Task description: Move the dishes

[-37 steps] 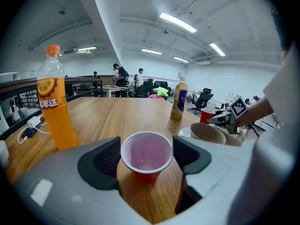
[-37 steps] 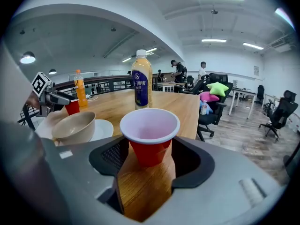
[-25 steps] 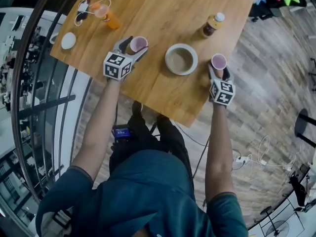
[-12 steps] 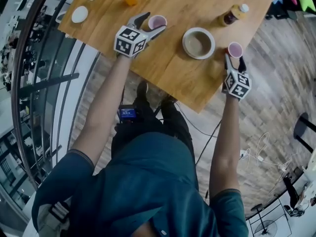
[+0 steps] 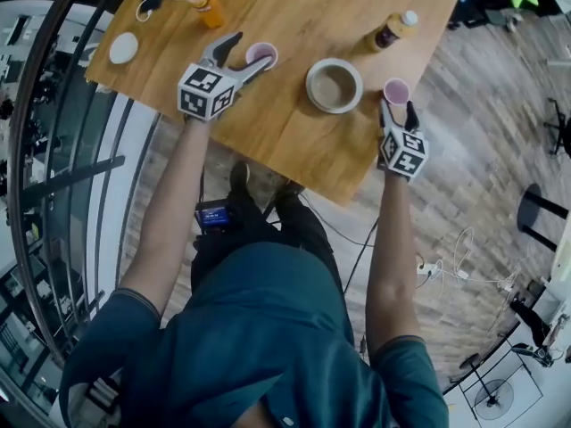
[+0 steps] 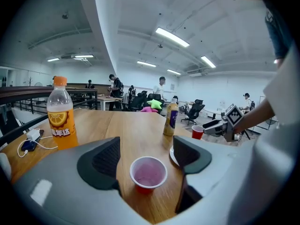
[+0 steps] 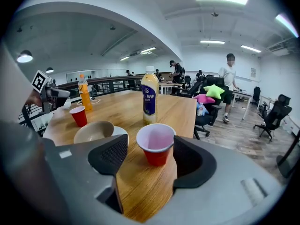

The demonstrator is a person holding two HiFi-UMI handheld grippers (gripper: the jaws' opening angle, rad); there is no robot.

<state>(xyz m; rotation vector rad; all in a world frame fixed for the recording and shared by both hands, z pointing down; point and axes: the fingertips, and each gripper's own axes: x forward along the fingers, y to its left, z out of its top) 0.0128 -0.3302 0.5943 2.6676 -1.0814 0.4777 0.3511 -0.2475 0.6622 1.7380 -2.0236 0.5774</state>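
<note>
Two red cups with pale insides stand on the wooden table (image 5: 294,141). One cup (image 5: 260,54) (image 6: 148,173) sits between the spread fingers of my left gripper (image 5: 243,54) (image 6: 146,159), untouched on both sides. The other cup (image 5: 396,91) (image 7: 156,143) stands near the table's right edge, between the fingers of my right gripper (image 5: 396,110) (image 7: 148,159), with gaps either side. Both grippers are open. A beige bowl (image 5: 334,85) (image 7: 93,131) on a white plate lies between the two cups.
An orange drink bottle (image 5: 204,0) (image 6: 61,114) stands at the far left with a white cable beside it. A yellow-capped bottle (image 5: 390,30) (image 7: 149,100) stands beyond the right cup. A white lid (image 5: 124,47) lies at the table's left corner. People and office chairs are far behind.
The head view has shifted. Both grippers stay around their cups on the table, in the same stance relative to them.
</note>
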